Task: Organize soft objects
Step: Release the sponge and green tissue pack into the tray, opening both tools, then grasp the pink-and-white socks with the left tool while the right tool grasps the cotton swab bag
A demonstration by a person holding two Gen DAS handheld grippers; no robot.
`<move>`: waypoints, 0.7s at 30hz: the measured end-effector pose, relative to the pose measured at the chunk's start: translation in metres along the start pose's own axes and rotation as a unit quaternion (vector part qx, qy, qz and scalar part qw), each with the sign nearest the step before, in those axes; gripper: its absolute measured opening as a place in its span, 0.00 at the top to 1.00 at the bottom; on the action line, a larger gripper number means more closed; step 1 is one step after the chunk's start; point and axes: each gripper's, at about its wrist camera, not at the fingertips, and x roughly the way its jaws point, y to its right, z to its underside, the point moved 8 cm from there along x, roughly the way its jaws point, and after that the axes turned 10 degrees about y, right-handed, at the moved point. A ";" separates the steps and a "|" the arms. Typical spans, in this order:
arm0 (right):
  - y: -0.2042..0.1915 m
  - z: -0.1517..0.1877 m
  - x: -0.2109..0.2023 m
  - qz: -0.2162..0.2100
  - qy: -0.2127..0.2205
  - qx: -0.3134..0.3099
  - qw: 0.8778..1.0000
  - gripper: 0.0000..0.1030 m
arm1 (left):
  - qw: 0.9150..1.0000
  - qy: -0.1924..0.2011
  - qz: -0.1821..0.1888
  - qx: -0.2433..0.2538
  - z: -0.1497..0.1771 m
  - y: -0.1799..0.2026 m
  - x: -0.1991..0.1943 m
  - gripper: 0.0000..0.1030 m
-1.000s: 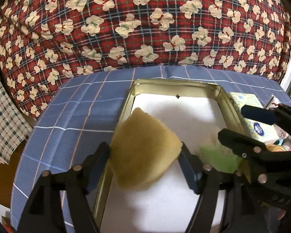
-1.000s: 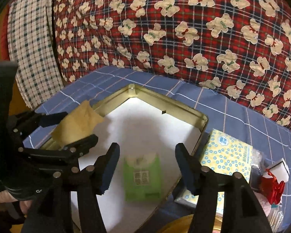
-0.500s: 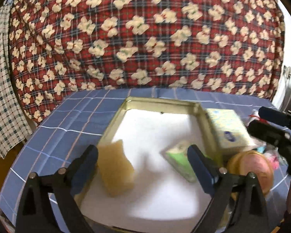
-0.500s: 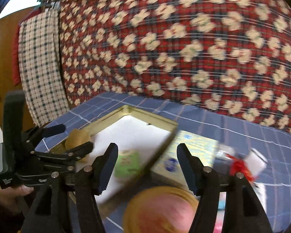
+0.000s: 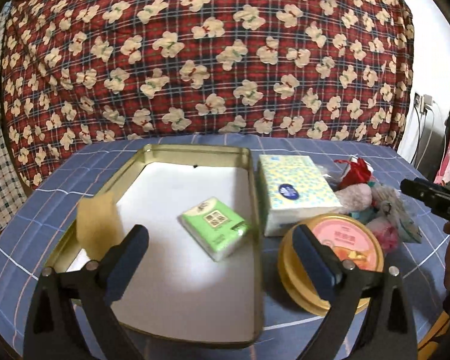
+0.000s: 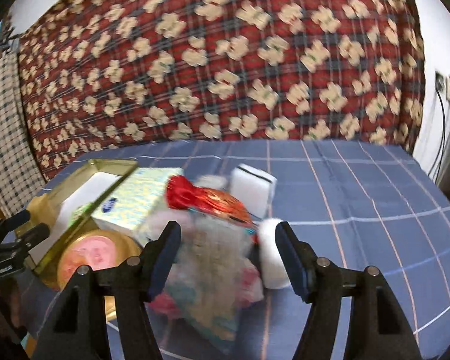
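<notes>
A yellow sponge leans on the left rim of the gold tray, freed as the left tool has just been opening its jaws, now wide and empty. A green tissue pack lies mid-tray. The right tool, jaws apart and clamped on nothing, hangs over a bagged heap of soft things near the tabletop's middle. These look light and squashy; a pinch across the middle should hold. Blur hides the bag's contents.
</notes>
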 end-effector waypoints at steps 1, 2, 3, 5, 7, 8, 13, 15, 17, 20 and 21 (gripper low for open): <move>0.002 0.002 0.002 0.001 -0.003 0.003 1.000 0.35 | 1.000 0.000 0.001 0.001 0.001 0.002 -0.001 0.05; 0.003 0.005 0.006 -0.001 -0.008 0.007 1.000 0.35 | 1.000 0.000 0.002 0.002 0.001 0.006 -0.001 0.05; 0.003 0.007 0.010 -0.005 -0.015 0.011 1.000 0.35 | 1.000 0.000 0.004 0.002 0.001 0.008 -0.001 0.05; 0.001 0.013 0.012 -0.017 -0.024 0.016 0.999 0.35 | 1.000 -0.001 0.005 0.006 0.001 0.014 -0.002 0.05; -0.002 0.018 0.015 -0.026 -0.031 0.019 0.999 0.35 | 1.000 -0.002 0.009 0.010 0.002 0.020 -0.002 0.05; -0.004 0.020 0.017 -0.028 -0.034 0.018 0.999 0.35 | 1.000 -0.001 0.011 0.012 0.002 0.024 -0.003 0.05; -0.010 0.026 0.016 -0.049 -0.041 0.018 0.998 0.35 | 1.000 -0.001 0.016 0.023 0.003 0.036 -0.004 0.05; -0.012 0.031 0.018 -0.055 -0.049 0.014 0.997 0.40 | 1.000 -0.003 0.017 0.024 0.002 0.039 -0.003 0.05; -0.012 0.033 0.017 -0.065 -0.047 0.018 0.997 0.51 | 0.999 -0.001 0.019 0.026 0.001 0.044 -0.003 0.05; -0.009 0.028 0.011 -0.074 -0.031 0.024 0.996 0.65 | 0.999 0.002 0.028 0.031 0.000 0.052 -0.006 0.05; -0.008 0.025 0.007 -0.076 -0.022 0.026 0.997 0.65 | 0.999 0.004 0.031 0.033 -0.001 0.055 -0.007 0.05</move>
